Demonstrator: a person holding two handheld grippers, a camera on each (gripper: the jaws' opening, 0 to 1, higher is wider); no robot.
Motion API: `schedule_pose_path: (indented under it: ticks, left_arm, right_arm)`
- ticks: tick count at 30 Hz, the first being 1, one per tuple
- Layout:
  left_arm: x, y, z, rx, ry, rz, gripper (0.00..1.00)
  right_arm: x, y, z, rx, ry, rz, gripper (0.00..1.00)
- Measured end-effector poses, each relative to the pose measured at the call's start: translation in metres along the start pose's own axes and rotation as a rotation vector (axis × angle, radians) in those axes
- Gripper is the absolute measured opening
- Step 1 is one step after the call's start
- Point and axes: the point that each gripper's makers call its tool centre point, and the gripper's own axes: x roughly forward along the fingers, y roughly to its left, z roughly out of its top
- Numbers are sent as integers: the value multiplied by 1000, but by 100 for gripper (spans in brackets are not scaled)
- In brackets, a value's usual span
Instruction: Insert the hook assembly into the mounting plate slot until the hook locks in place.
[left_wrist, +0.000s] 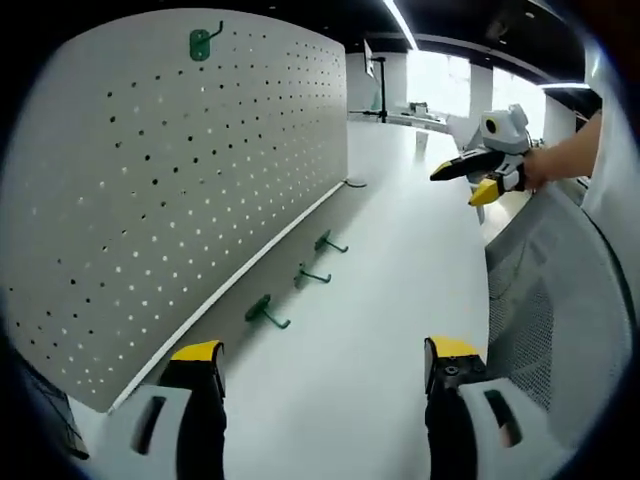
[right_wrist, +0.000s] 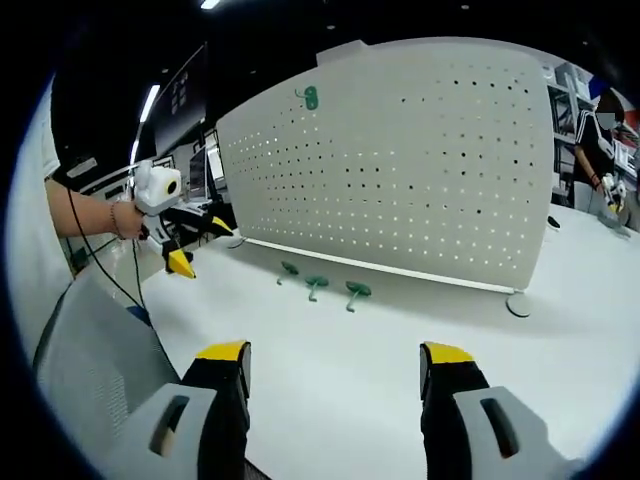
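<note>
Both my grippers, left (left_wrist: 325, 365) and right (right_wrist: 335, 370), gape empty above table (left_wrist: 400, 300); three green hooks (left_wrist: 300, 275) await pickup below pegboard (left_wrist: 180, 190).

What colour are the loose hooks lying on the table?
Green, all three hooks, clearest in the left gripper view beside the white pegboard.

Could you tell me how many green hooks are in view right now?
4. Three lie in a row on the white table at the pegboard's foot. One hangs near the pegboard's top edge. None seems hidden.
</note>
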Motion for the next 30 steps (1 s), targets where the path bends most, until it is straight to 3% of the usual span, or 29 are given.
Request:
schedule_pose_path:
  ticks: [11,30]
  left_arm:
    - [15,11,-5,97,92,-77,82]
    - [47,25,-8,234,191,-173,83]
  right_arm:
    - [0,1,-2,-8,12,-1,66]
    - [1,2,-4,-18,26,-1,66]
